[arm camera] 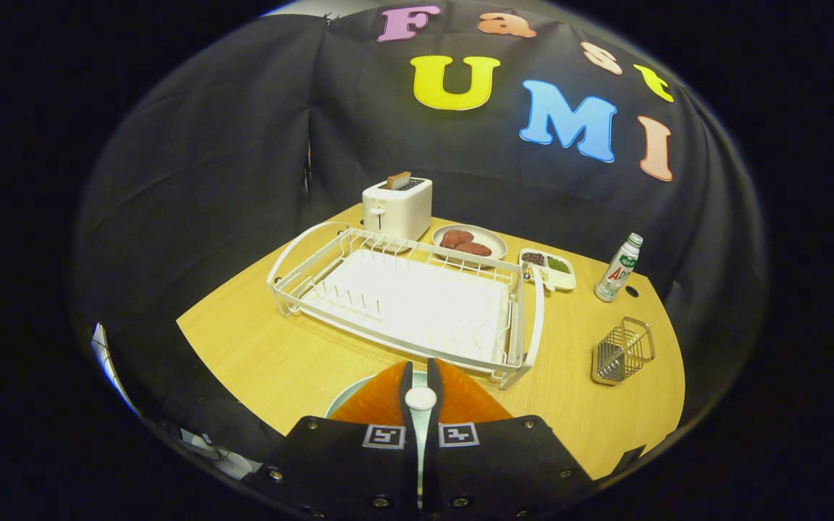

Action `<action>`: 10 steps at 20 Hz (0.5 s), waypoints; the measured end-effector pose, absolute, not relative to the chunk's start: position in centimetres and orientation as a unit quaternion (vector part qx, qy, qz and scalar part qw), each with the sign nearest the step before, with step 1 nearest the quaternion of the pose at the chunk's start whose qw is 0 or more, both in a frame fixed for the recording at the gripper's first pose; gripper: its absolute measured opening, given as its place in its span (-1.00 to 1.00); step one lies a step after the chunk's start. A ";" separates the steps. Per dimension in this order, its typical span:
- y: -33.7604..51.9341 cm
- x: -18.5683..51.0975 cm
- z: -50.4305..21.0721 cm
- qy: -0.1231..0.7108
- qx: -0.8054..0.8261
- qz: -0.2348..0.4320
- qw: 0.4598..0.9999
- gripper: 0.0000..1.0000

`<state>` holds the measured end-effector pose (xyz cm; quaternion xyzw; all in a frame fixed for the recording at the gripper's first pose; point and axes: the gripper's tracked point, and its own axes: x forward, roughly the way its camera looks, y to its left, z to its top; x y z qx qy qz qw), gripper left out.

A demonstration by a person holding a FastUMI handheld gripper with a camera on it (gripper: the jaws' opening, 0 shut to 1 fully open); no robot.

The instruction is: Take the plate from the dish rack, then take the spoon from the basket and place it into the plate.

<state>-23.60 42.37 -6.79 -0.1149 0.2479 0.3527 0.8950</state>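
Here the fingers (420,383) are nearly together, clamped on the rim of the plate (348,396), which stands edge-on between them, its pale rim showing just to their left over the near tabletop (258,354). So the first step looks all but done: the plate is out of the dish rack (417,304), which stands bare just ahead of the fingers, and it has yet to be set down.

Going left to right beyond the rack: a toaster (397,206) with a slice poking from its slot, then a round dish (470,242) holding brown pieces, then a small divided tray (549,268), then a bottle (618,268) near the tabletop's far right corner. Nearer, well to the right of the fingers, stands the wire basket (623,352); something metal seems to lean inside it, likely the spoon, though it is too small to tell for sure.

The next move, I judge, calls for laying the plate flat on open tabletop short of the rack, releasing it, then swinging right to the basket and pinching the thin handle from above.
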 end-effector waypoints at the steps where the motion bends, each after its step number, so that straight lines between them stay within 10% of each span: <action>1: 42.5 -23.8 -7.3 0.254 -0.116 0.354 0.893 -0.95; 10: 42.7 -23.9 -9.2 0.265 -0.119 0.353 0.890 -0.86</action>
